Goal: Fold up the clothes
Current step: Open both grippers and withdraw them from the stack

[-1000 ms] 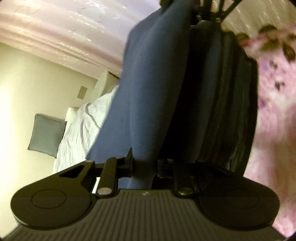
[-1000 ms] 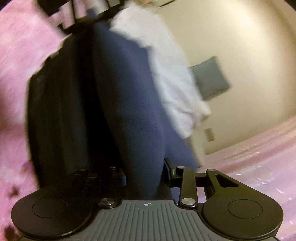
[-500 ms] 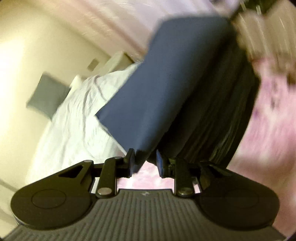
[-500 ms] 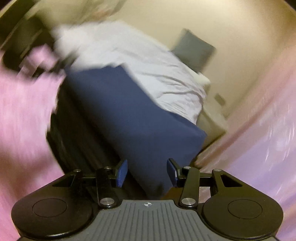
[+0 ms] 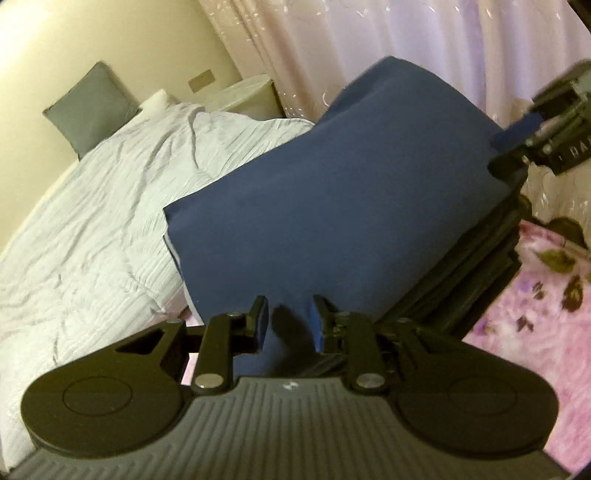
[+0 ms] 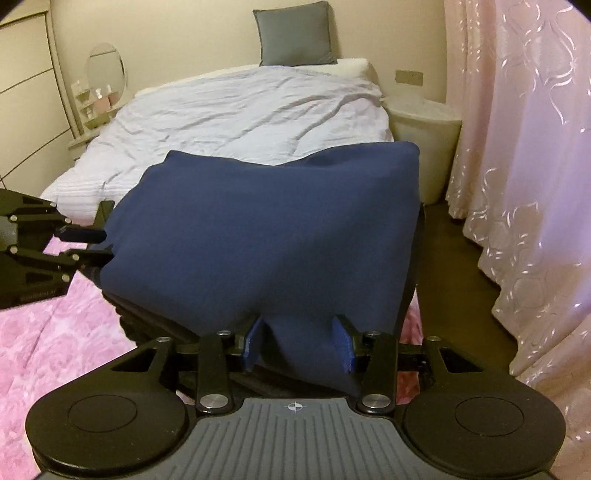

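Fabric fills the gap of both tools you hold. Your right gripper [image 6: 299,343] has its blue-padded jaws partly closed on a bunched edge of the navy garment [image 6: 266,236], pads pressing the cloth on both sides. Your left gripper [image 5: 288,319] stands narrower and pinches another edge of the same garment [image 5: 332,206]; in the right wrist view it shows at the left, clamped on the cloth's far-left side [image 6: 88,240]. The navy cloth is stretched between the two tools, lifted off the surface and sagging a little in the middle. A darker, ribbed layer [image 5: 476,273] hangs just under it. Below lies a pink floral blanket [image 6: 55,332], running to the near left. Beyond the garment stretches a bed with a rumpled white duvet [image 6: 240,118], a grey cushion [image 6: 295,33] upright at its far end against the wall. A round cream bedside table [image 6: 424,136] stands right of the bed, and pale pink curtains [image 6: 524,147] hang along the right side.
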